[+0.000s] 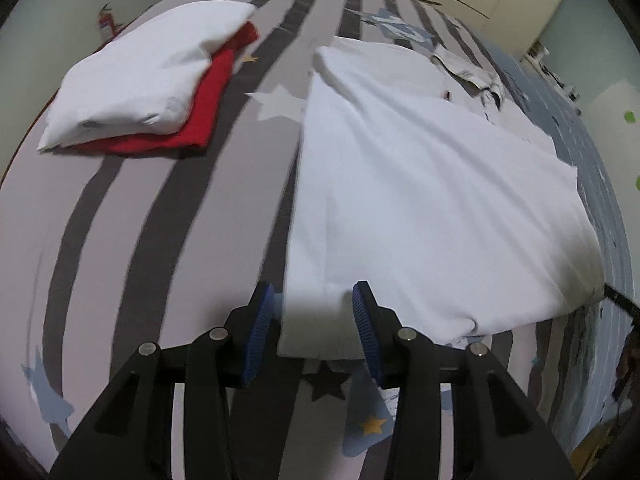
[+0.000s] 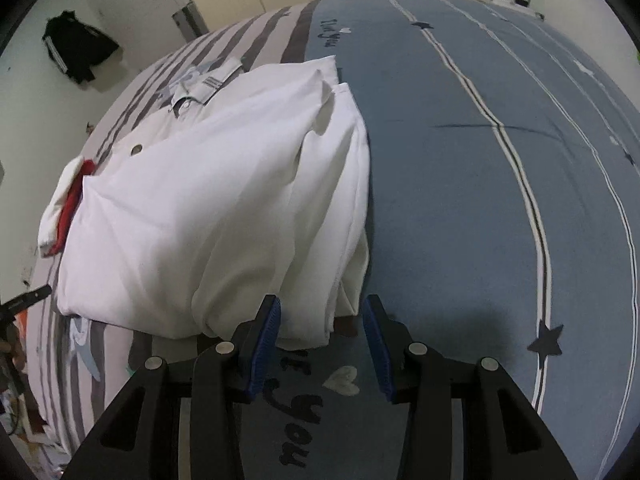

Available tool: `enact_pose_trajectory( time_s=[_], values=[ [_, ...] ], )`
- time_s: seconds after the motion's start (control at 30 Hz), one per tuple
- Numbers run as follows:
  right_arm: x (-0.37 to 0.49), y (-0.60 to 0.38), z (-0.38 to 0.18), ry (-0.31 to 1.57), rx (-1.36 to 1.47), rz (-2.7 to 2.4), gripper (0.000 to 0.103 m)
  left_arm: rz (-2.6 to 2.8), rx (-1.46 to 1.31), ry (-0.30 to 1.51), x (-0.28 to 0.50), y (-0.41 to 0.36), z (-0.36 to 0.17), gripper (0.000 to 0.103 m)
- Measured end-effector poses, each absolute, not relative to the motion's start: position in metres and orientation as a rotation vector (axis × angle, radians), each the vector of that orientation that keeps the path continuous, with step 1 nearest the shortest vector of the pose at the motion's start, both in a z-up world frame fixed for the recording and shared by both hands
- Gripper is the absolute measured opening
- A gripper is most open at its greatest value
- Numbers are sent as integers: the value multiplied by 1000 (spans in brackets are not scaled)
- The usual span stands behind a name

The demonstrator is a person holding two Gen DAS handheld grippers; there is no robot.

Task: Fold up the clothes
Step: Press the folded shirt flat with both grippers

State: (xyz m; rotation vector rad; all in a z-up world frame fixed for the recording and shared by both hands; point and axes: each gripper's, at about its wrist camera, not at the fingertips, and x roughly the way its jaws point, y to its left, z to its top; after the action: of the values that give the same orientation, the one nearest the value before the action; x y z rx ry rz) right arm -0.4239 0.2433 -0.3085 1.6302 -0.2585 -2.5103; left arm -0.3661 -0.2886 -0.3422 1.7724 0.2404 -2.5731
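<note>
blue-ribbed fingers of the left gripper stand apart with nothing between them, hanging just over the near left corner of a white polo shirt spread on a striped bedspread. on the other side, the right gripper is likewise spread wide and empty, poised at the shirt's near right hem, where several layers bunch at the edge. with its long sides turned inward, the white polo shirt lies as a narrow, softly creased panel, collar at the far end, straddling the seam between the striped half and the blue half of the cover. judged from here, a pinch at the right corner could catch only the top layer, since the stacked edges there are uneven, and the side fold would spill open on lifting; unequal grips could also skew the hem. farther left, a folded white garment sits atop a folded red garment, well apart from the shirt.
</note>
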Motion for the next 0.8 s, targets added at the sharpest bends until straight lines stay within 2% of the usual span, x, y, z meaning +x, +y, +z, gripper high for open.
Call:
enact_pose_trajectory(
  time_s=[0.03,0.07,0.13,0.2,0.4,0.53,0.8],
  values=[
    [-423,242,-308,-250,1625,-2504,21,-2562,1795,206,-365,-285,-348,38],
    [-423,240,-309,-237,1631,-2494,15,-2558,1821,214,-364,-284,-351,38],
    [-425,239,-310,-239,1648,-2468,9,-2560,1858,230,-362,-282,-356,33],
    [-425,240,-311,-241,1670,-2447,7,-2591,1836,155,-360,-278,-353,1],
    [-417,248,-306,-230,1685,-2409,4,-2651,1791,137,-345,-290,-330,1],
    [-411,257,-301,-184,1697,-2366,3,-2656,1823,192,-338,-301,-321,1],
    [-402,269,-299,-100,1740,-2284,3,-2633,1920,142,-324,-303,-335,1]
  ],
)
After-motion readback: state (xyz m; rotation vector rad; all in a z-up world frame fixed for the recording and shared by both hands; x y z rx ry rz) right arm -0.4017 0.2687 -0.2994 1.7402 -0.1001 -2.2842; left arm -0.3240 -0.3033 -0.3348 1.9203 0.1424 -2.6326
